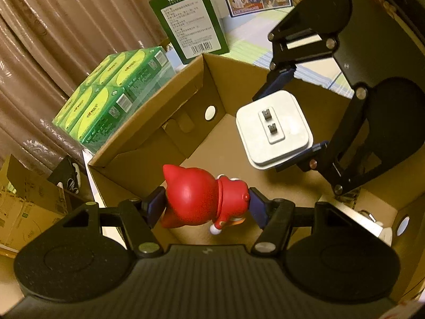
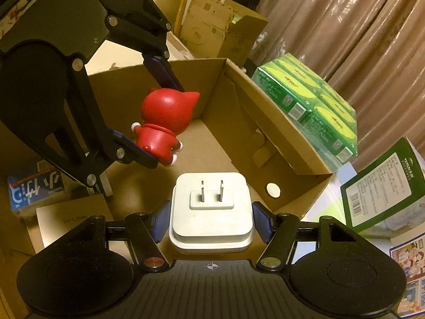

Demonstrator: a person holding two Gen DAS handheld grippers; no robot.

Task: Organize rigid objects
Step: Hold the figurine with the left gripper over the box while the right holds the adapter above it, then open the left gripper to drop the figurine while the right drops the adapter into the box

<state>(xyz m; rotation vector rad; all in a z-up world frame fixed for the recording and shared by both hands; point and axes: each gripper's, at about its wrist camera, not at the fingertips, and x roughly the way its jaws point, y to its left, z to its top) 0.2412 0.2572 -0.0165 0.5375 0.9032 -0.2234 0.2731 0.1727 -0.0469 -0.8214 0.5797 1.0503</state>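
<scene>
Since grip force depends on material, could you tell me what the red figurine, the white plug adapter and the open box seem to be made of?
Red figurine: probably hard plastic or vinyl, glossy highlights. White plug adapter: smooth moulded plastic, satin sheen, metal-looking prongs. Open box: brown corrugated cardboard, matte, folded flaps.

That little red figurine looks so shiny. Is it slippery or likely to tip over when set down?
Probably stiff: the red figurine keeps its shape between the left hand-held gripper pads. Its glossy, rounded head may slip. That big head over small feet suggests it tips easily.
</scene>
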